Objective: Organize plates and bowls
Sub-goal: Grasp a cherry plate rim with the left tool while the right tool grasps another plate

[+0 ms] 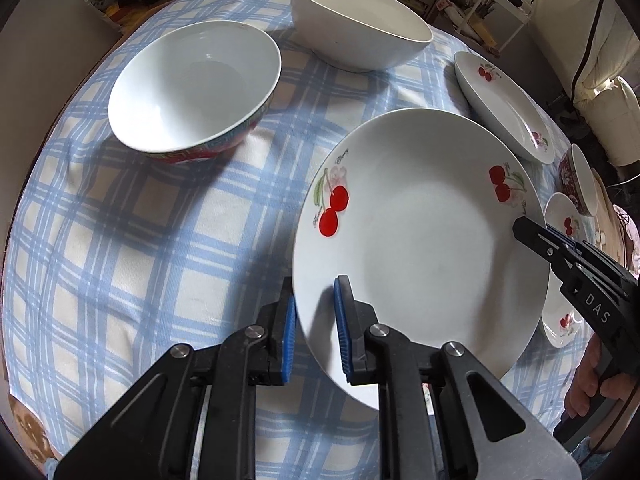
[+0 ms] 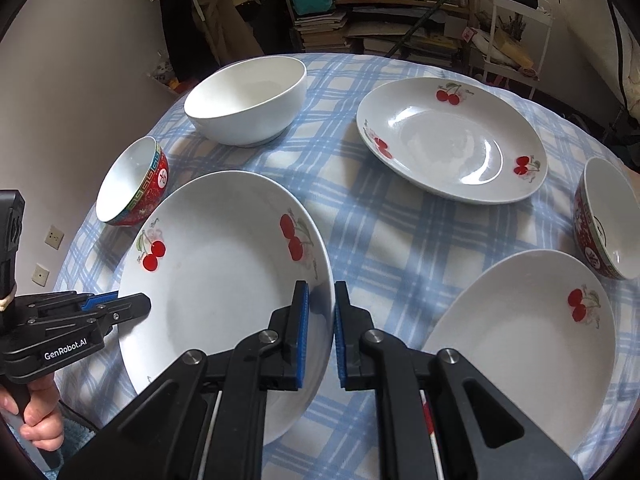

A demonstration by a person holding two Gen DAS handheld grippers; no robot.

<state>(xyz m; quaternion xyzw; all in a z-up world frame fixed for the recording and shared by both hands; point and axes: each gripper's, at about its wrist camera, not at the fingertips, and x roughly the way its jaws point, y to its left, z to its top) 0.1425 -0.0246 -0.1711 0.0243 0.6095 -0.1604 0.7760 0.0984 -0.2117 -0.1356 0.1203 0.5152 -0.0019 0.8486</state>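
A white cherry-print plate (image 1: 420, 248) is held between both grippers over the checked cloth; it also shows in the right wrist view (image 2: 216, 304). My left gripper (image 1: 316, 300) is shut on its left rim, one pad under and one pad over it. My right gripper (image 2: 321, 308) is shut on its right rim and shows in the left wrist view (image 1: 528, 232). A red-banded white bowl (image 1: 192, 88) stands to the left. A plain white bowl (image 1: 356, 28) stands behind it. Two more cherry plates (image 2: 452, 140) (image 2: 528, 340) lie on the right.
A second red-banded bowl (image 2: 608, 216) stands at the right edge of the table. The blue-and-white checked cloth (image 2: 384, 216) covers the round table. Shelves with books and a white rack (image 2: 516, 24) stand behind the table.
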